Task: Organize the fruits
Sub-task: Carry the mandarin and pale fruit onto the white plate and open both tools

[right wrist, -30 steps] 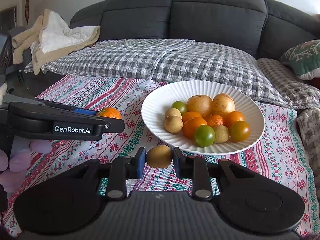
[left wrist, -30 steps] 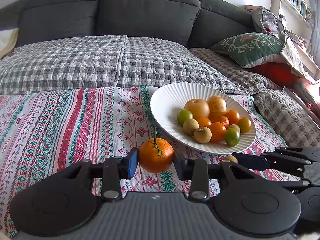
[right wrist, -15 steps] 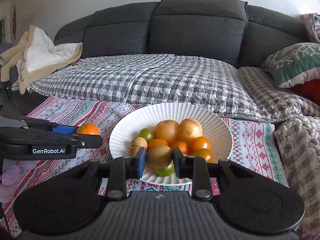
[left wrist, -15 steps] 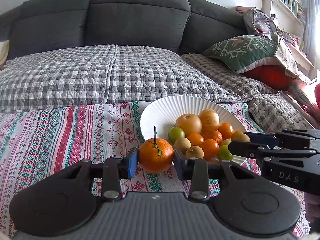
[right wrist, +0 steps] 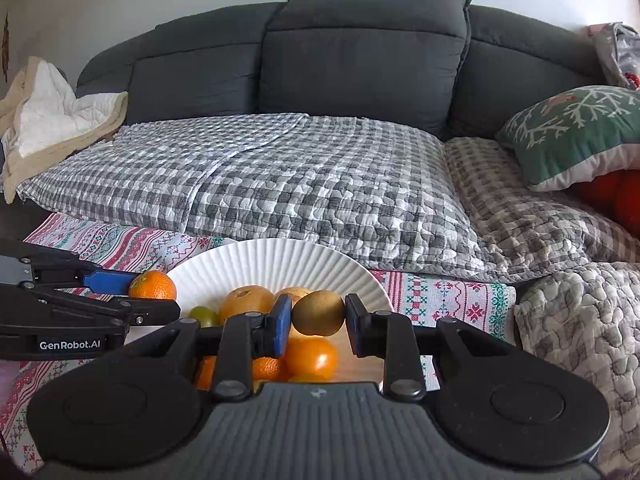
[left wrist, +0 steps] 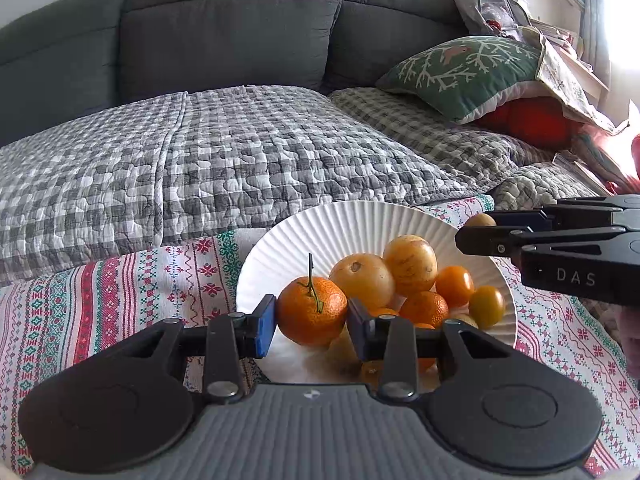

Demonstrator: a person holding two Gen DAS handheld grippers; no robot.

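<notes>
Mandarin held over the fruit plate

The left gripper (left wrist: 312,322) clamps a stemmed mandarin (left wrist: 312,310) above the near left part of the white ribbed plate (left wrist: 360,220). More orange and yellow fruits lie piled on the plate, right of the mandarin. The right gripper (left wrist: 480,226) reaches in over the plate's right rim, closed on a small brown fruit (left wrist: 480,220). Behind the plate lies a checked quilt (left wrist: 200,168).

The left gripper (left wrist: 312,322) points forward and somewhat downward, its two pads pressed against the sides of a stemmed tangerine (left wrist: 312,310). The right gripper (right wrist: 318,318) sits just beside it at about the same height, tilted down a little less, its jaws clamped on a small brown kiwi (right wrist: 319,312).
</notes>
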